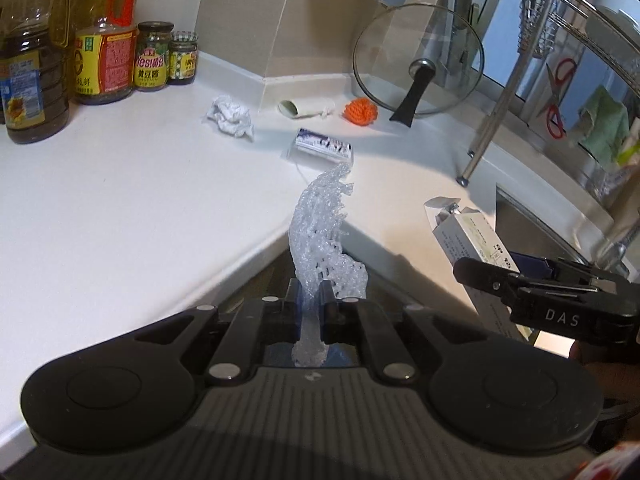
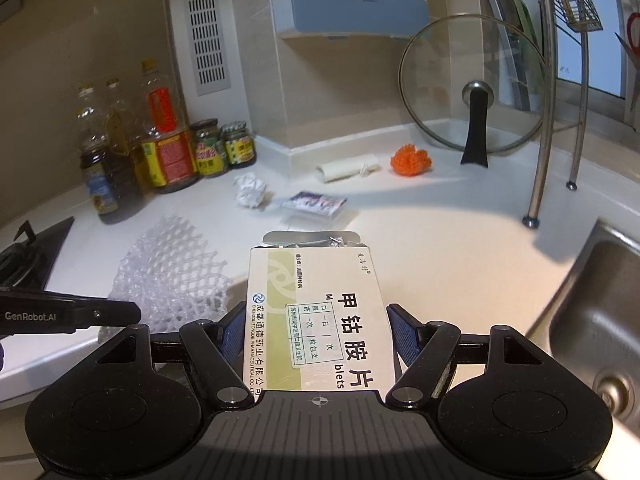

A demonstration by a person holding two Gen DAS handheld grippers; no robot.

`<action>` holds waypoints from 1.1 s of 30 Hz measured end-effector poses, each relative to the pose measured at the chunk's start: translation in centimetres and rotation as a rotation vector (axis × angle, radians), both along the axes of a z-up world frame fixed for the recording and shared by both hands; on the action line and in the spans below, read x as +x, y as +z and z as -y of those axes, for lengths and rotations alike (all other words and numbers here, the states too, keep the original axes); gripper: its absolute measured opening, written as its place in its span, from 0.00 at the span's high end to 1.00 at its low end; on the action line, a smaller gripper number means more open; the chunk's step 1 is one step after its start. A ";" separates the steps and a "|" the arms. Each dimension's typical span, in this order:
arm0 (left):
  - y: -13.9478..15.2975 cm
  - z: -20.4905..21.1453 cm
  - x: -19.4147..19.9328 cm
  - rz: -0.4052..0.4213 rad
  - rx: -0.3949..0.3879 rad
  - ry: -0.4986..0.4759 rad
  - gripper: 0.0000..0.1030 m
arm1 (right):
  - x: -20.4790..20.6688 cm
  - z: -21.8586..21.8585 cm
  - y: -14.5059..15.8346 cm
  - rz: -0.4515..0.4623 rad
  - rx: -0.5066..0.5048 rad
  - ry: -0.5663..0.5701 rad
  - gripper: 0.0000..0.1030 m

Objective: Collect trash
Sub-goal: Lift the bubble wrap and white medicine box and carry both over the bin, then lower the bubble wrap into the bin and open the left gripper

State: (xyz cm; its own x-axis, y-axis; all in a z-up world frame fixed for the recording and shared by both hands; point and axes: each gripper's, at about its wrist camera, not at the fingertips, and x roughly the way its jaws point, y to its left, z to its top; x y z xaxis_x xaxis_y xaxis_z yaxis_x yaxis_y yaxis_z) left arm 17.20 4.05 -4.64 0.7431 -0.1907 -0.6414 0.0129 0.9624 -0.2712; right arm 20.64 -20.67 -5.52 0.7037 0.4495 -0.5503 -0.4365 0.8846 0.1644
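Left tool pinched shut on clear foam net, right tool clamped on opened medicine box, both held off the desk edge, likely for binning; crumpled tissue, sachet, orange scrubber still ahead of both.

A white foam fruit net stands up twisted, its lower end pinched, its free end fanned out. An opened medicine box, cream and olive with Chinese print, is held flat with foil strips showing at its open end. On the table lie a crumpled white tissue, a flattened blue-and-white packet, a rolled whitish wrapper, perhaps paper, and an orange mesh ball.
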 end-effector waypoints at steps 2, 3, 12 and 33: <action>-0.5 -0.1 -1.0 -0.013 -0.002 -0.012 0.94 | -1.5 -0.4 -0.6 -0.018 -0.004 -0.006 0.30; -0.7 -0.1 -1.4 -0.019 0.001 -0.018 0.94 | -2.2 -0.5 -1.0 -0.023 -0.009 -0.007 0.30; -4.0 0.2 -2.9 -0.088 0.008 -0.009 0.94 | -4.5 -0.9 -4.2 -0.074 -0.058 0.005 0.30; -13.2 1.3 -1.6 -0.290 0.005 0.094 0.94 | -1.8 -1.9 -12.1 -0.189 -0.118 0.121 0.30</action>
State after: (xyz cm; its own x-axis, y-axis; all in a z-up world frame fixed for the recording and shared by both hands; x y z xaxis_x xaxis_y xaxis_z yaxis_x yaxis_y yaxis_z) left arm 15.58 2.80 -17.83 0.5429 -0.1265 -0.8302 -0.1534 0.9570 -0.2461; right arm 18.89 -18.77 -17.63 0.5281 0.4485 -0.7211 -0.5114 0.8459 0.1517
